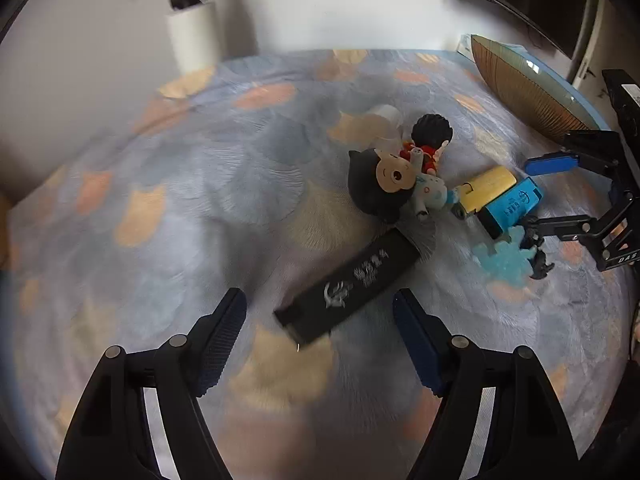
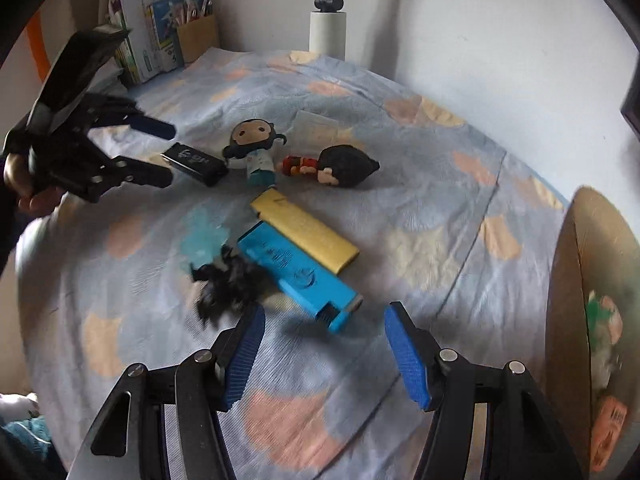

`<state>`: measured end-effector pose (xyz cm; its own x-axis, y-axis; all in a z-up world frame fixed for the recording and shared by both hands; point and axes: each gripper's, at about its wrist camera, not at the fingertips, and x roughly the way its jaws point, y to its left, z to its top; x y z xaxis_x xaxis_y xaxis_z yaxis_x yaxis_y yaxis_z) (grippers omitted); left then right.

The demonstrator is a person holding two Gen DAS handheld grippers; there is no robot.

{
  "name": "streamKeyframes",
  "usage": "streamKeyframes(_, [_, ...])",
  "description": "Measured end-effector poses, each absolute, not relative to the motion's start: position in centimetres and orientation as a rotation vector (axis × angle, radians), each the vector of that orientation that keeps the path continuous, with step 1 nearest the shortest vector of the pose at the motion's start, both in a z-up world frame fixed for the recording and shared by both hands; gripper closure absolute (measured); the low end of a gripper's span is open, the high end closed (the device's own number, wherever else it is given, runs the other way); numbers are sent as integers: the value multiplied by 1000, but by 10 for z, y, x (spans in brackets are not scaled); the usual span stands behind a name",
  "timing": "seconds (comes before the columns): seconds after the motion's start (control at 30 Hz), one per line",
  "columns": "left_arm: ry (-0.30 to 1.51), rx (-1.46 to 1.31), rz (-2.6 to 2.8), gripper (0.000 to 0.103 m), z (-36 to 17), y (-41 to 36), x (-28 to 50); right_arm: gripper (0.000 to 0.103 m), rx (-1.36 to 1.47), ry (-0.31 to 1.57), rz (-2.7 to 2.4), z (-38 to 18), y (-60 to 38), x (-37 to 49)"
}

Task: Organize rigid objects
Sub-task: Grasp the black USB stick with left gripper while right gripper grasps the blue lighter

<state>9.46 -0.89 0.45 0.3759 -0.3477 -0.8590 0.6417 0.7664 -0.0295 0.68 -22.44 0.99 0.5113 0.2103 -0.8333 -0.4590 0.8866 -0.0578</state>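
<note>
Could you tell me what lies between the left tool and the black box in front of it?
Only bare patterned bedsheet; in the left wrist view the black box lies just beyond the open left tool.

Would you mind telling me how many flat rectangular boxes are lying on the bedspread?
3: a black box nearest the left tool, and a yellow box beside a blue box near the middle. Others may be hidden.

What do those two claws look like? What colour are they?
Both claws are black frames of jointed bars with round silver pins. The left claw has dark blue ribbed fingers, and so does the right claw, in a brighter blue. Seen from the left one, the right claw's black body carries small pale letters.
</note>
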Motion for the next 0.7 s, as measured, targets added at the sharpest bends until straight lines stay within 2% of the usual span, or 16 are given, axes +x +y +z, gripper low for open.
streamKeyframes(0.2, [964, 359, -668, 29, 6, -22, 92, 42, -260, 946, 440, 4, -223, 24])
streamKeyframes(0.23, [956, 359, -669, 38, 7, -24, 89, 45, -252, 947, 446, 2, -221, 26])
streamKeyframes(0.27, [952, 349, -676, 52, 7, -25, 86, 49, -246, 944, 455, 2, -220, 25])
streamKeyframes(0.33, [950, 337, -668, 67, 10, -26, 77, 57, -254, 938, 499, 2, -214, 16])
streamKeyframes(0.37, [950, 321, -661, 73, 11, -25, 71, 59, -269, 934, 511, 3, -211, 12])
streamKeyframes(0.43, [949, 286, -634, 79, 9, -22, 64, 76, -318, 917, 527, 4, -205, -2])
streamKeyframes(0.7, [961, 131, -506, 81, 7, 4, -12, 79, -277, 931, 498, 4, -216, -52])
